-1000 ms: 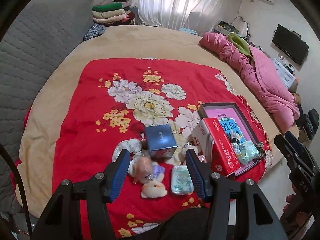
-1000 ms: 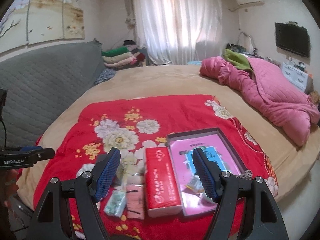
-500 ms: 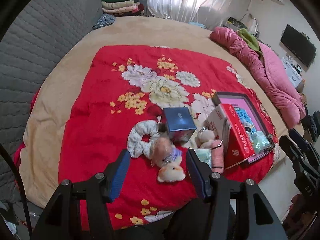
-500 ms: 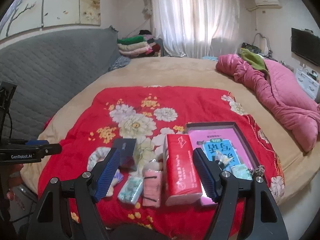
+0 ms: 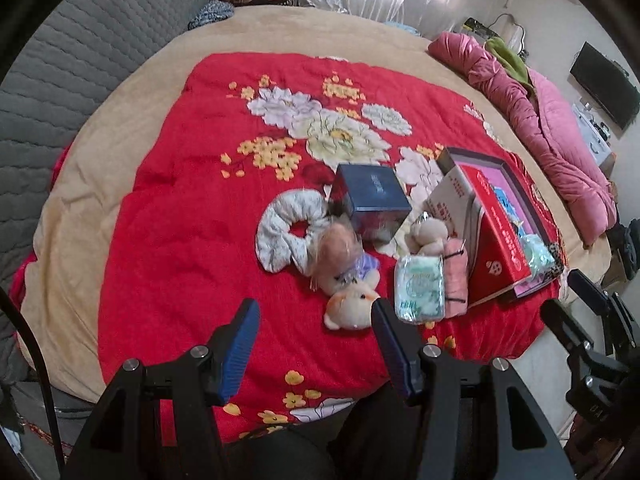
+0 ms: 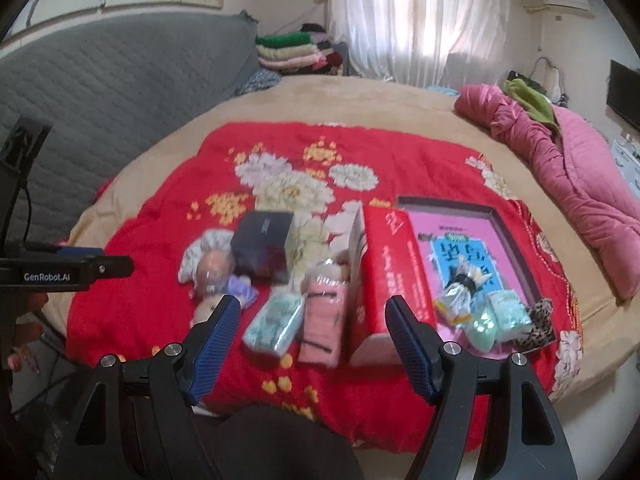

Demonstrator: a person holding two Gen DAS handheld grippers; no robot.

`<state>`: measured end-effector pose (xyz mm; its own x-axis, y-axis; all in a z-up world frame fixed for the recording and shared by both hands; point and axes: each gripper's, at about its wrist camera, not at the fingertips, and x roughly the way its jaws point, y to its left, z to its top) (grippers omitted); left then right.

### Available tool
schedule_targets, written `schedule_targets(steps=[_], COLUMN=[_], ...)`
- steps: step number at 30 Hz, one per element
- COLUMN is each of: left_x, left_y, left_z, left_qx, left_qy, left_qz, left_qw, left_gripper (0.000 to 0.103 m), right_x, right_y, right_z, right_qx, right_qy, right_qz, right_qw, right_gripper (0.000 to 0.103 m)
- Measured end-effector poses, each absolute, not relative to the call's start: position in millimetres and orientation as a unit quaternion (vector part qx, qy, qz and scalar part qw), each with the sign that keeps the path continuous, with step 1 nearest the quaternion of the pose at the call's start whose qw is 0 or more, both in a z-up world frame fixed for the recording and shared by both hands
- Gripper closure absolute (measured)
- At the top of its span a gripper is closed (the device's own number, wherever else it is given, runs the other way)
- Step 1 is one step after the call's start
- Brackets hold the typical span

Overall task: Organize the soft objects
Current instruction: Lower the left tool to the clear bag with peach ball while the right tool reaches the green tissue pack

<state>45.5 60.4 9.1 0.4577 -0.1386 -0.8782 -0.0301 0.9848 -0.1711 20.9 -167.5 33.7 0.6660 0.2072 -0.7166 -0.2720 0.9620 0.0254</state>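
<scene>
Your left gripper (image 5: 314, 324) had its jaws apart with nothing between them, hanging over bare red blanket (image 5: 168, 240). Just beyond its right-hand jaw lay the small plush toy (image 5: 350, 306), almost touching the tip, with the doll (image 5: 340, 246) a little further out and the white scrunchie (image 5: 286, 230) beyond that, slightly to the jaws' left. Your right gripper (image 6: 310, 316) also stood with jaws wide apart and empty. Framed between them, ahead of the tips, were the tissue pack (image 6: 276, 322) towards the left jaw and the pink roll (image 6: 324, 312) in the middle; both lay with their long axis running roughly away from you, along the line the jaws pointed. The red box (image 6: 390, 264) stood just ahead of the right jaw, leaning on the near edge of the tray (image 6: 508, 236). The tray sat out to the right, already holding a few soft bits. I judged the right gripper the nearer one for the tissue pack and roll, and the left for the plush toy, which needed only a small shift rightward. The blue box (image 5: 370, 196) sat further out from both.
</scene>
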Motion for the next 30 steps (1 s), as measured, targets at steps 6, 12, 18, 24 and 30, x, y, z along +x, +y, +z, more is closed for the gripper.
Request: schedule_targets(steps=[6,12,18,24,30], left_x=[45,47,58,72,88], left_y=[53,44,54,60,59], left_z=[-14,-36,-47,-54,-63], left_qx=[-0.083,-0.077,-0.100,-0.118,-0.120], left_qy=[0.538,0.555,0.560,0.562,0.569], left_qz=[-0.035,-0.042,-0.038,-0.038,-0.036], left_qw=[0.838,0.827,0.821,0.818,0.813], left_gripper=[0.046,0.046,0.046,0.046,0.046], right_x=[23,29,46,61,72], right_y=[-158,-142,-129,-118,-111], right_z=[13,-13,-38,-56,-71], right_qx=[-0.030,-0.041,-0.017,-0.020,-0.034], right_qy=[0.415,0.447,0.477,0.492,0.505], right_qz=[0.150,0.162,0.157,0.141,0.129], right_qw=[0.897,0.879,0.865,0.859,0.852], right_gripper=[0.027,0.027,0.027,0.027,0.027])
